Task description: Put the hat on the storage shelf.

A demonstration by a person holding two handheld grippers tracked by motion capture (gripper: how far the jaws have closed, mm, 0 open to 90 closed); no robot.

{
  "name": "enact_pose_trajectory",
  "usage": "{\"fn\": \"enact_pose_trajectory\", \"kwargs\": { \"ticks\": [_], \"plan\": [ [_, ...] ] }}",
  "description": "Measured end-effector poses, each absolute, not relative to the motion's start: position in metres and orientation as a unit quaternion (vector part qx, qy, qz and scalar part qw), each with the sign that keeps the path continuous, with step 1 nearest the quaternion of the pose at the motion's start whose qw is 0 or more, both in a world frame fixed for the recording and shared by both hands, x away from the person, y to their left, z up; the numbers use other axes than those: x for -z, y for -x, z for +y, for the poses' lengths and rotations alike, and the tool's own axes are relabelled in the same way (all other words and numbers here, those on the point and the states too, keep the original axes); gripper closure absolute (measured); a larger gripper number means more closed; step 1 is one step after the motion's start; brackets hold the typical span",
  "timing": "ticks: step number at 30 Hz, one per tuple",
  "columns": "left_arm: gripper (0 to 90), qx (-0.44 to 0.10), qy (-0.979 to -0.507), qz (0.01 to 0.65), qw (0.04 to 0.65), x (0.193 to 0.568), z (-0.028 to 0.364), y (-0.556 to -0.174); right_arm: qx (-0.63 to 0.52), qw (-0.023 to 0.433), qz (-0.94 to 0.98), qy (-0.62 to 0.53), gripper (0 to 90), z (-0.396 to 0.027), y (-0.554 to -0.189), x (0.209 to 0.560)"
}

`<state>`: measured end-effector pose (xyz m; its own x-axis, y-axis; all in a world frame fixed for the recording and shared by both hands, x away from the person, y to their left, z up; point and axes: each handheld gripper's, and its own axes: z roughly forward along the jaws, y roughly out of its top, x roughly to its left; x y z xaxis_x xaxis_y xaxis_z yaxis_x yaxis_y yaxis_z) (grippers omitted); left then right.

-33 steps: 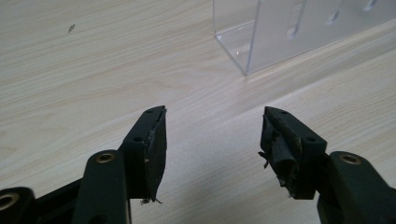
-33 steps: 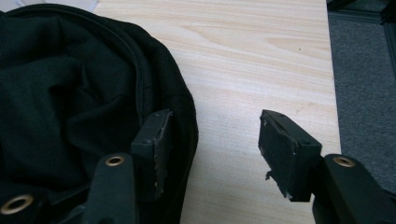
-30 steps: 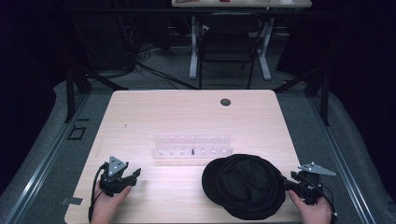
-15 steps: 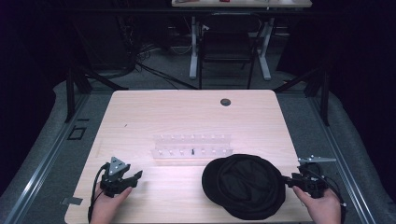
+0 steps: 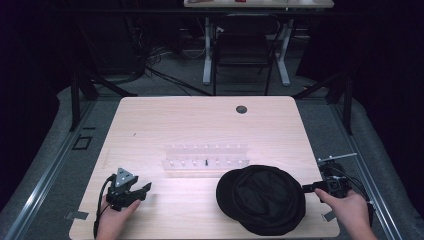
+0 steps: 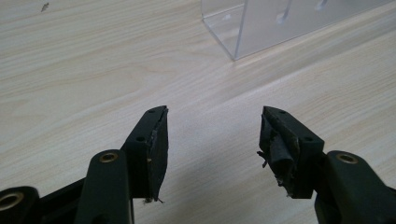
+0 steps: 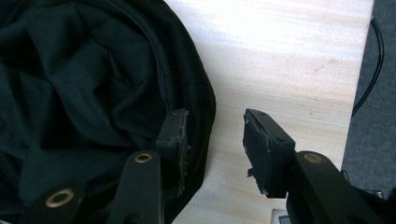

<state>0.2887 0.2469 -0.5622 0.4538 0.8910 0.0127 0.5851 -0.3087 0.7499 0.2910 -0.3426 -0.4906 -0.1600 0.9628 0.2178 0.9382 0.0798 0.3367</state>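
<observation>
A round black fabric bundle [image 5: 262,200] lies crumpled on the wooden table [image 5: 200,120], near the front right. My right gripper [image 5: 305,188] sits at its right rim, held by a hand. In the right gripper view one jaw is above the fabric [image 7: 84,70] and the other above bare wood. The rim's edge reaches into the gap of the right gripper [image 7: 215,126]. These jaws have just been closing, and the pads do not press the cloth. My left gripper [image 5: 144,190] rests at the front left, its jaws wide apart over bare wood [image 6: 212,126].
A clear plastic rack [image 5: 206,155] with rows of small pegs stands mid-table, and its corner [image 6: 280,23] lies ahead of the left gripper. A dark round grommet [image 5: 241,109] sits near the far edge. The table's right edge is close beside the right hand.
The right gripper has lifted a little at the fabric's right rim, and its jaws have narrowed. The left gripper has stayed put.
</observation>
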Motion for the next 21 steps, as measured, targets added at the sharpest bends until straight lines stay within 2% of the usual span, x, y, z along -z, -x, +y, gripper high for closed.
{"fn": "enact_pose_trajectory", "kwargs": {
  "ticks": [16,21],
  "plan": [
    [42.8,-0.217,-0.777,0.476,0.35,0.564,0.247,-0.29,-0.179,-0.029,0.713,-0.677,66.7,-0.341,-0.3,0.503],
    [42.7,-0.216,-0.779,0.474,0.348,0.564,0.247,-0.29,-0.17,-0.035,0.714,-0.678,68.7,-0.34,-0.302,0.506]
  ]
}}
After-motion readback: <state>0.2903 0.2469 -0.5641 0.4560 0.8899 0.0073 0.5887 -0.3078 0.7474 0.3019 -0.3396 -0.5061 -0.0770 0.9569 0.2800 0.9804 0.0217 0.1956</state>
